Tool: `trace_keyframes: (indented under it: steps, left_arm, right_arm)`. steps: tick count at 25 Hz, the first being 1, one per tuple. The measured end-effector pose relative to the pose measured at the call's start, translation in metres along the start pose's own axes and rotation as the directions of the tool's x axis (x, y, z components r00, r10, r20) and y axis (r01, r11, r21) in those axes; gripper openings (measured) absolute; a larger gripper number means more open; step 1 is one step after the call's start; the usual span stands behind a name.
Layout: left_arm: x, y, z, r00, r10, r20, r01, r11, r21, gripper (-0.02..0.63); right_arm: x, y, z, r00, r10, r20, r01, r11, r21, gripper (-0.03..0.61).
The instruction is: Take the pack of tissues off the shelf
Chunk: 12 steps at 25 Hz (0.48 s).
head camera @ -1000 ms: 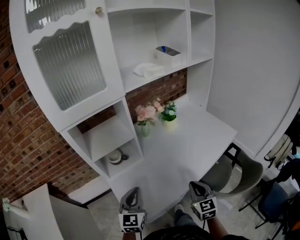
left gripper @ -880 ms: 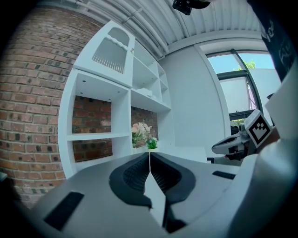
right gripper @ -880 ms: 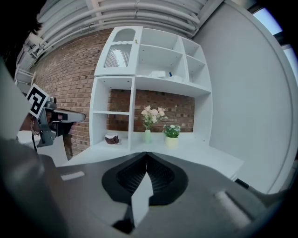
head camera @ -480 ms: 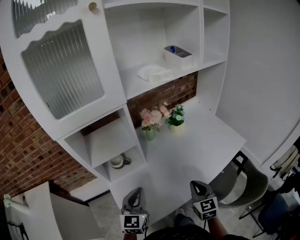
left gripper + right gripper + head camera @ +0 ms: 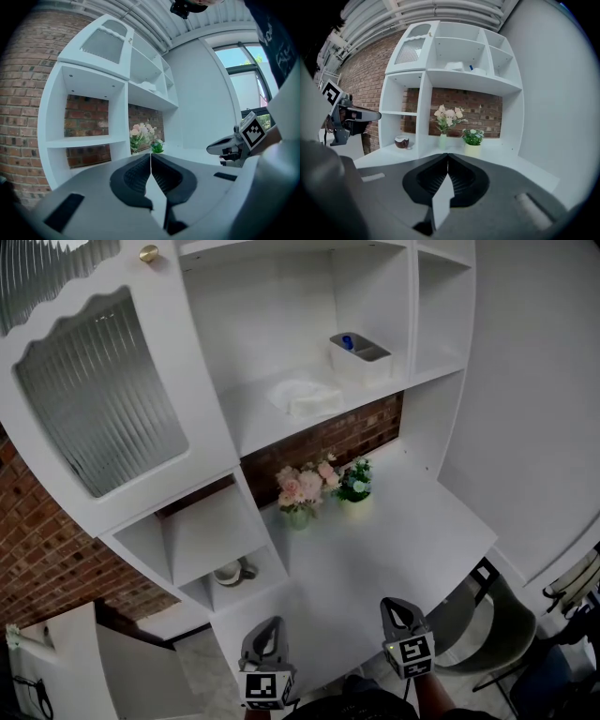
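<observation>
Well, the pack of tissues (image 5: 305, 397) was up on the shelf (image 5: 253, 420), a soft white lump just above the middle of the head view, and nothing was touching it. A white tray (image 5: 359, 354) with something blue in it sat near it, toward the upper right. The left gripper (image 5: 267, 624) and the right gripper (image 5: 394, 606) were both way down at the bottom edge of that view, side by side, well apart from the tissues. Each gripper's own view showed its two jaws pressed together with nothing between them, so both were closed tight and empty. Under the shelf, on the white desk (image 5: 403, 540), stood a vase of pink flowers (image 5: 302, 493) and a little green plant (image 5: 355, 481), close together by the brick wall (image 5: 323, 442). A small cup (image 5: 230, 573) sat in a low cubby (image 5: 202, 540) at the lower left, and a ribbed glass door (image 5: 94, 418) filled the upper left. I think the job was only at its start: the grippers pointed toward the cabinet (image 5: 413, 306), but no reach up to the shelf was made yet. For the next move, one gripper would need to go up high to the shelf, open its jaws wide, and then close on the pack. It should pass above the flowers and squeeze softly, since the pack looked squishy.
</observation>
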State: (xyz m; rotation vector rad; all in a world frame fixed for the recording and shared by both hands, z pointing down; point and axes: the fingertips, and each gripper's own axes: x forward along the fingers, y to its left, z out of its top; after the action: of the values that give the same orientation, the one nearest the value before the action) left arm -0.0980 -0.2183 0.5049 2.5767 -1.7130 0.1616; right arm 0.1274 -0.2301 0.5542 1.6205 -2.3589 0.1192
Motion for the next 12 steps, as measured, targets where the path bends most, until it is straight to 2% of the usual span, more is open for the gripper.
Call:
trace_keyframes:
  steps: [2,4,6,12]
  left_arm:
    - [0.005,0.0,0.005,1.0,0.011,0.016,-0.01,1.0,-0.023,0.012]
    - [0.007,0.005,0.008,0.999,0.045,0.012,-0.045,0.999,-0.006,0.012]
    - [0.01,0.012,0.01,0.997,0.081,0.0,-0.081,0.997,0.019,0.011]
    - [0.023,0.009,0.013,0.994,0.114,0.004,-0.114,0.993,0.006,0.012]
  right_arm:
    - [0.004,-0.011,0.003,1.0,-0.027,0.01,0.028,0.999,-0.04,0.005]
    - [0.01,-0.02,0.007,0.999,-0.039,0.021,0.041,0.996,-0.077,0.005]
    - [0.017,-0.028,0.012,0.999,-0.032,0.03,0.034,0.997,-0.069,0.005]
    - [0.034,-0.044,0.034,0.998,0.002,0.057,0.001,0.998,-0.055,0.006]
